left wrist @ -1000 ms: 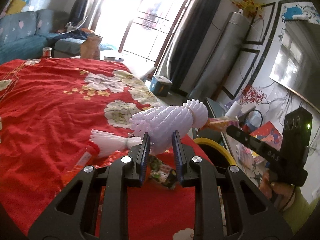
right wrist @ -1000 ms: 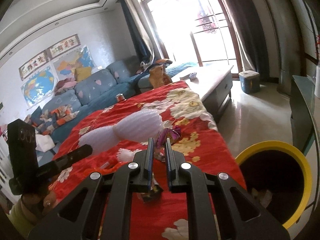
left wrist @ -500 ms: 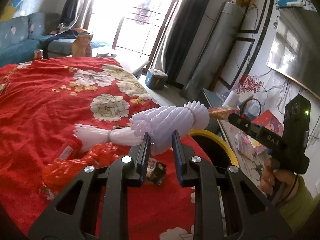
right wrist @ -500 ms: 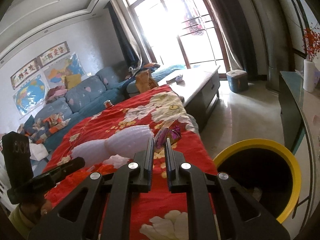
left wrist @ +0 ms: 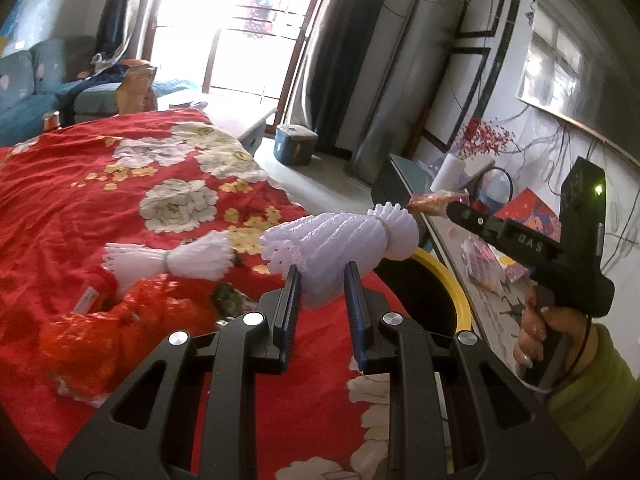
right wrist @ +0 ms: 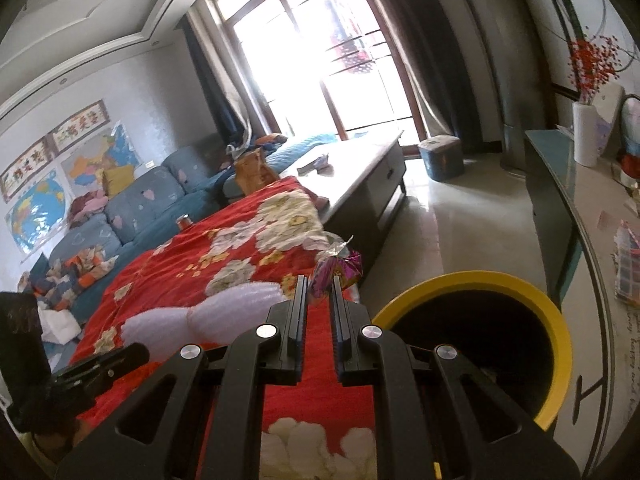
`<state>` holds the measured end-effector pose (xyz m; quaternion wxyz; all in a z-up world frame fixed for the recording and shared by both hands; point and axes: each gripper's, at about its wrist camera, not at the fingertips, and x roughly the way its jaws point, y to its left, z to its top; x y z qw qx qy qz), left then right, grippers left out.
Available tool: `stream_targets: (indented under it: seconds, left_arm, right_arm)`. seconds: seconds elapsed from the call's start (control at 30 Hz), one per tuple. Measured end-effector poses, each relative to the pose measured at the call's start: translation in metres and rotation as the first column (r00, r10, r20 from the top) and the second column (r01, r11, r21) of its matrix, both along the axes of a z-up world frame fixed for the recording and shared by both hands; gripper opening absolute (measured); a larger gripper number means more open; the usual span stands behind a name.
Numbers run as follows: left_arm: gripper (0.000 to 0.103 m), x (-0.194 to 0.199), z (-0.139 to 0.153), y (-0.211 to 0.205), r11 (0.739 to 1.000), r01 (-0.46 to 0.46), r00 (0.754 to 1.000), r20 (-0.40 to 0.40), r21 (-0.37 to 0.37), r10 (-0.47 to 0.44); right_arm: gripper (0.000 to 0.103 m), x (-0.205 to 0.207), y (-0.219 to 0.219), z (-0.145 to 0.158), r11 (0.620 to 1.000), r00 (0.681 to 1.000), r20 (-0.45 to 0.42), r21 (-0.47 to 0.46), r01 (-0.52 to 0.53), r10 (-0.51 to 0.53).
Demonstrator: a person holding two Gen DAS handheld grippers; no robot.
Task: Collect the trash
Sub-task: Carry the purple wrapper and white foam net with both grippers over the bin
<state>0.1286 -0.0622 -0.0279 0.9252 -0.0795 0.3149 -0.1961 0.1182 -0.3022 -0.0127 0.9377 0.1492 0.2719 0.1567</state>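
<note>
Two grippers, the left gripper [left wrist: 320, 280] clenched on a white foam fruit net [left wrist: 340, 240] and the right gripper [right wrist: 320, 292] on a purple candy wrapper [right wrist: 338, 266], have come nearer the yellow-rimmed trash bin [right wrist: 560, 344], so dropping seems next.

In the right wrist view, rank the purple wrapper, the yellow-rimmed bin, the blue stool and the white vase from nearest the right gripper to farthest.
1. Purple wrapper, pinched in the right gripper.
2. Yellow-rimmed bin, just right, below.
3, 4. Blue stool, by the window, and white vase, far right on the counter: too close to call.
</note>
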Motion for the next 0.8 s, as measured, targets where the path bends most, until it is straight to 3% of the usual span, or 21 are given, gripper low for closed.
stream_targets:
  seconds: [0.8]
  left_arm:
    - [0.016, 0.012, -0.021, -0.088, 0.977, 0.147, 0.989, -0.046, 0.157, -0.142]
  right_arm:
    - [0.011, 0.005, -0.075, -0.032, 0.989, 0.987, -0.068, 0.039, 0.146, -0.143]
